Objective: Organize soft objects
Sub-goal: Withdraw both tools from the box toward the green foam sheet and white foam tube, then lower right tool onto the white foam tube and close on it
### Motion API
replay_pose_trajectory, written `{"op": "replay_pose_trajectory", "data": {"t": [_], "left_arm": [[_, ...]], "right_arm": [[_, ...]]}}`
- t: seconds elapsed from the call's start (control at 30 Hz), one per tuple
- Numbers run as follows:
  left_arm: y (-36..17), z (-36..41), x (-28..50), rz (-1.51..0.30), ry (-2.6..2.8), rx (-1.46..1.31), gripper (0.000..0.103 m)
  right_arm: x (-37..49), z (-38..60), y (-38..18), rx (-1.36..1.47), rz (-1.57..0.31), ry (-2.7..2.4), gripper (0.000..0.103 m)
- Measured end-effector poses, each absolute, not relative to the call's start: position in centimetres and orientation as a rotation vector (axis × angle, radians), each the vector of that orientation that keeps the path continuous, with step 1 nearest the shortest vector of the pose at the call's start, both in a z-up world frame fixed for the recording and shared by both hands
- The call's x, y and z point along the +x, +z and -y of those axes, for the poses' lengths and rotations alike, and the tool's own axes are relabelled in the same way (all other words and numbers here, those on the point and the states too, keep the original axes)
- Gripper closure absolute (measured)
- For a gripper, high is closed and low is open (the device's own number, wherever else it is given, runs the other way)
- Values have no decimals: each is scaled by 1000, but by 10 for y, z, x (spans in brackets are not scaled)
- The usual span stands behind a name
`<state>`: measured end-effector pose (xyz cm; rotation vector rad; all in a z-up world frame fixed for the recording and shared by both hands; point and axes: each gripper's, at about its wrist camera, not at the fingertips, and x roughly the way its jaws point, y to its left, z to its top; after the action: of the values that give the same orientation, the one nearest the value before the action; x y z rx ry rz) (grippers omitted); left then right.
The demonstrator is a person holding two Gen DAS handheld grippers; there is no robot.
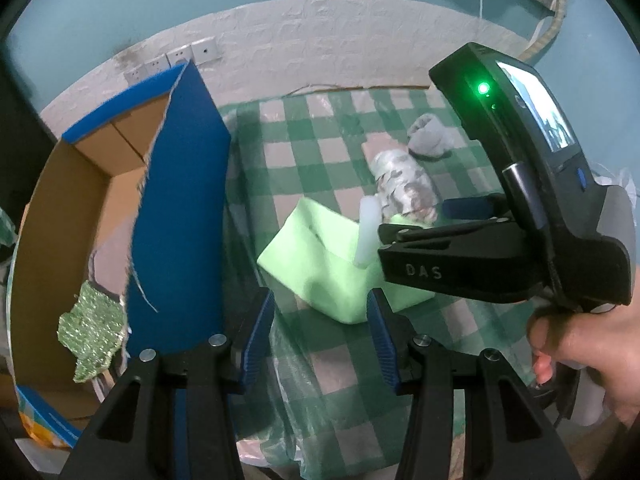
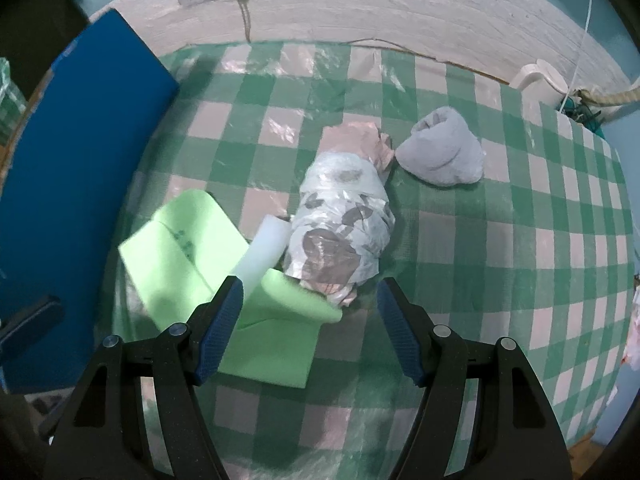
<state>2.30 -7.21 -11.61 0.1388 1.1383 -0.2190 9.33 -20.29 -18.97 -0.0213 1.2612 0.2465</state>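
Green-and-white checked cloth is covering the surface (image 2: 500, 216), backed by a white brick-pattern wall (image 2: 360, 4). Both grippers are pointing steeply down: the left gripper (image 1: 322, 334) is hanging with jaws apart and empty, the green foam sheet (image 1: 320, 264) just ahead of its tips and the blue-sided cardboard box (image 1: 180, 208) to its left. Also parted and empty, the right gripper (image 2: 310, 330) is hovering over that sheet, with the white foam roll (image 2: 264, 256) and plastic-wrapped bundle (image 2: 340, 232) just ahead and the grey rolled towel (image 2: 440, 152) farther off.
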Motion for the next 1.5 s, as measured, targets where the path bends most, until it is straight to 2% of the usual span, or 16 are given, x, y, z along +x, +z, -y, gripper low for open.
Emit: {"op": "replay_pose_trajectory", "data": {"t": [0.27,0.8,0.93,1.03,1.5], "left_arm": [[-129,64,26,-1187,-197,121,52],[-126,65,17,-1187,-204,138,49],[-125,64,13,-1183,-212,148,44],[-126,64,11,-1182,-214,155,44],[-144,64,12,-1239,-194,149,44]], "right_arm": [[88,203,-218,-70,-1325,248,33],[43,200,-218,-125,-1396,316,33],[23,197,-216,-146,-1430,340,33],[10,195,-215,-157,-1439,345,33],[38,239,-195,74,-1342,316,33]]}}
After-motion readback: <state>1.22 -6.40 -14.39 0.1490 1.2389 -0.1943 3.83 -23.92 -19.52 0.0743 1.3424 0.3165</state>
